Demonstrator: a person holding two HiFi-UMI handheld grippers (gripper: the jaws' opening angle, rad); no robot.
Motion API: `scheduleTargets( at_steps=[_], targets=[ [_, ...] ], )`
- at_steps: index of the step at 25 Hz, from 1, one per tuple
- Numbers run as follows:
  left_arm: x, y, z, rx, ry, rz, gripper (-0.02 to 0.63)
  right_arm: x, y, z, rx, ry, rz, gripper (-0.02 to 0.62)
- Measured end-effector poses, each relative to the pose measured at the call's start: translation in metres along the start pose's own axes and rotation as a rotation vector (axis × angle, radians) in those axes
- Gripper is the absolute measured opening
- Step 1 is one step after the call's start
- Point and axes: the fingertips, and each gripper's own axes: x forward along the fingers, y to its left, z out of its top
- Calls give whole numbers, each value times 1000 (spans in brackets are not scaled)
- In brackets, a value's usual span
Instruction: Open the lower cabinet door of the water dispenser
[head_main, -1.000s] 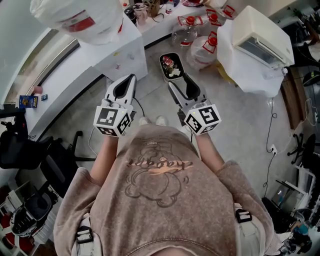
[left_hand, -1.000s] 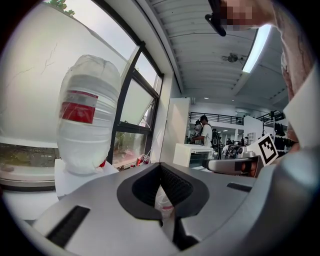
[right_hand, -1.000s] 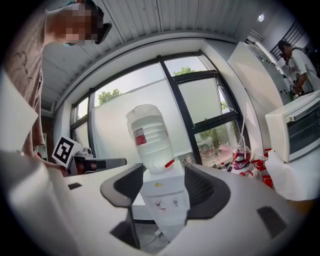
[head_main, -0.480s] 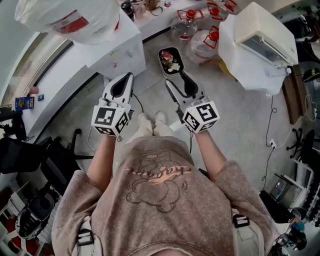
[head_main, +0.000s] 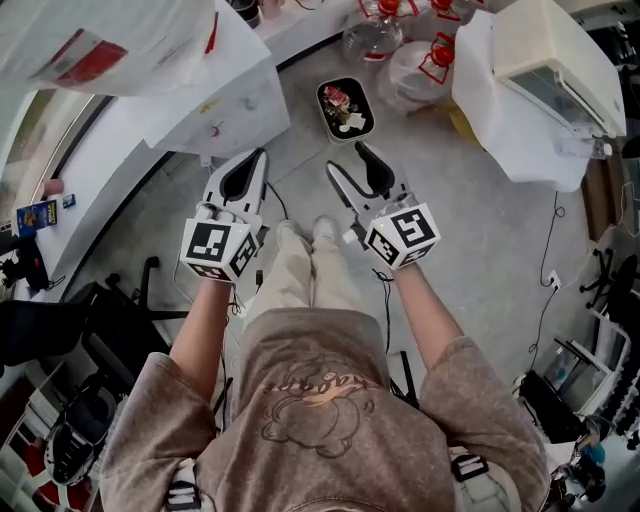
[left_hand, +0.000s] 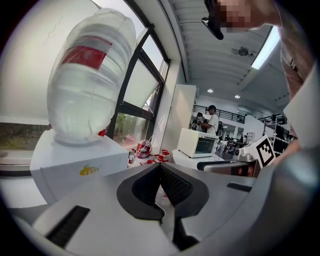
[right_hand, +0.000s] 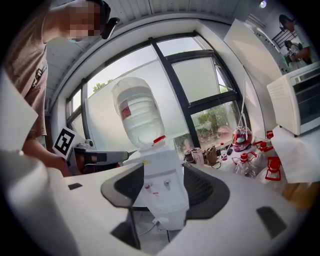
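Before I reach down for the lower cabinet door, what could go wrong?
The black oval tray lies on the floor beside the white water dispenser; a step may kick it. A thin dark cable trails in front of its base and could snag. The large inverted clear bottle on top makes a hard tug risky.

Ahead of the right claw (right_hand: 167, 192), the water dispenser (right_hand: 161, 167) shows between the jaws. Its lower cabinet door is too small and plain to tell, and both its sides sit behind the jaws. Beyond the left claw (left_hand: 161, 186), that claw's own body hides the dispenser's lower half. In the head view, the bottle (head_main: 100, 40) above the left claw is cut by the top edge.
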Motion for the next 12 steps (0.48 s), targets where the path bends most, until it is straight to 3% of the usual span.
scheduleTargets(
  at_steps=[12],
  targets=[
    [71, 52, -119, 8, 59, 12, 12, 65, -50, -131, 62, 16, 77, 262]
  ],
)
